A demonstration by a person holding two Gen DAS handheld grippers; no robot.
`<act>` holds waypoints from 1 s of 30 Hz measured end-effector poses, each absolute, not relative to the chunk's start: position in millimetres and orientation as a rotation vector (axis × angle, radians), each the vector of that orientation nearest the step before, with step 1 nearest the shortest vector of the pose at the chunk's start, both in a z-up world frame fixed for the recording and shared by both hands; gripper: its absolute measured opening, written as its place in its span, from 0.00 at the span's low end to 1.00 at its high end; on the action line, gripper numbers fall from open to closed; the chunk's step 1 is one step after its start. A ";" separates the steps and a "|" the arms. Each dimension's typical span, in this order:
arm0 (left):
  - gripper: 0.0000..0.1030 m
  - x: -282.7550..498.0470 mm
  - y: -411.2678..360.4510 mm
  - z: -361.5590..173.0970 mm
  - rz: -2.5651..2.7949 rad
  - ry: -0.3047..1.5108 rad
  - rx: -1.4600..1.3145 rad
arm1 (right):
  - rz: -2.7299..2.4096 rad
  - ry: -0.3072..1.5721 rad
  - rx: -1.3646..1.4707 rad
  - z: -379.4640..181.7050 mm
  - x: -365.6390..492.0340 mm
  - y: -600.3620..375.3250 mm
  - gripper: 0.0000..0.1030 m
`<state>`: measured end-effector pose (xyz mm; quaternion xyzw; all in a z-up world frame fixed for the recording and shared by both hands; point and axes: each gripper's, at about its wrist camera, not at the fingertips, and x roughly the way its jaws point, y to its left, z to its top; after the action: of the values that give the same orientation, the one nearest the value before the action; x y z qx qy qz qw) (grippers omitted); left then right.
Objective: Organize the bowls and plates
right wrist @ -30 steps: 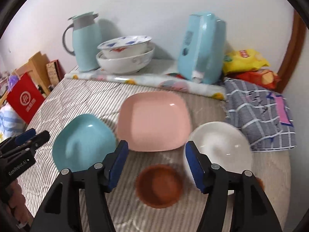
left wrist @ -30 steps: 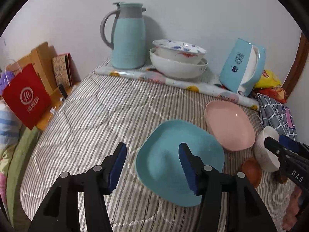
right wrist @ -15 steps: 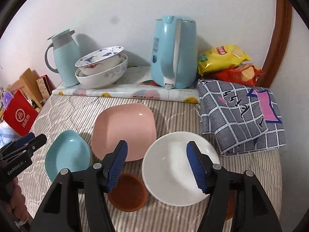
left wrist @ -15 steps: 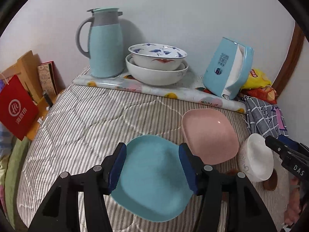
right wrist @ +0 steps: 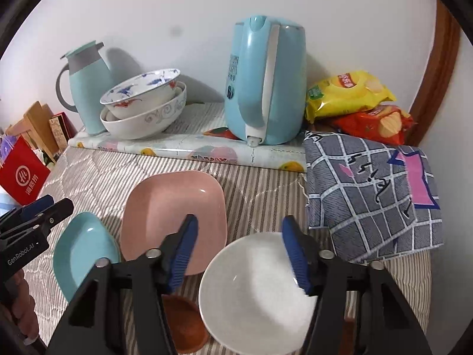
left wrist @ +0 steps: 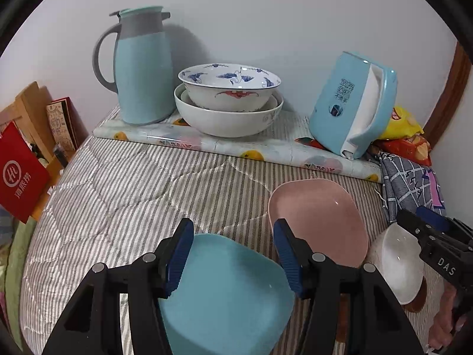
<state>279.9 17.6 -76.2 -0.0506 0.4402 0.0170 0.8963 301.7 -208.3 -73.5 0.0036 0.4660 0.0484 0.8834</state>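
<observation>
Striped quilted bedding [left wrist: 124, 195] against a white wall; it gives under load, so don't count on it as a firm base.

Left hand-held gripper [left wrist: 232, 254]: jaws part-open, empty, hovering over the teal square plastic plate [left wrist: 224, 298], which sits at 6 o'clock in its view. Pads not touching it.

Right hand-held gripper [right wrist: 238, 251]: jaws have just been closing, still apart, nothing clamped. The white round ceramic bowl [right wrist: 257, 293] lies below and between them; right pad is near its rim at 3 o'clock, contact unclear.

Pink square plastic plate [right wrist: 174, 210] sits between teal plate and white bowl, just beside both. Small brown round dish [right wrist: 183, 331] at 7 o'clock of the bowl, partly hidden. Two stacked ceramic bowls [left wrist: 229, 100] at 12 o'clock, at the wall.

Handling, my read:
- Plates look light, stiff and glossy, so slippery. Pinch the raised rim at the near edge, one pad inside, one under.
- White bowl likely heavier and breakable. Grip the rim wall and keep it low over the bedding.
- Stack plate on plate, bowl apart.
</observation>
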 end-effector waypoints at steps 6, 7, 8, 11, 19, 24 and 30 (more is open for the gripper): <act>0.53 293.8 15.8 -88.2 0.012 0.935 -0.137 | 0.130 0.999 0.001 -88.4 321.7 -202.7 0.44; 0.53 295.1 15.0 -89.9 0.012 0.936 -0.135 | 0.133 1.002 -0.001 -90.0 324.1 -201.9 0.44; 0.52 296.8 14.2 -91.6 0.013 0.937 -0.131 | 0.136 1.005 -0.008 -92.5 327.0 -200.5 0.44; 0.51 303.1 11.6 -97.3 0.011 0.946 -0.125 | 0.138 1.016 -0.013 -99.9 333.4 -198.4 0.38; 0.39 316.1 5.4 -112.2 -0.004 0.965 -0.125 | 0.167 1.058 -0.013 -118.1 347.0 -190.8 0.35; 0.36 324.1 3.9 -118.2 -0.023 0.978 -0.140 | 0.175 1.079 0.003 -126.9 356.3 -189.8 0.25; 0.25 332.3 -6.3 -130.8 -0.053 1.014 -0.122 | 0.172 1.101 0.006 -136.9 361.1 -189.3 0.24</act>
<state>332.3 -6.3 -130.8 -0.0585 0.4851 -0.0255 0.8721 361.1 -189.3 -136.9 0.0027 0.5226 0.0817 0.8486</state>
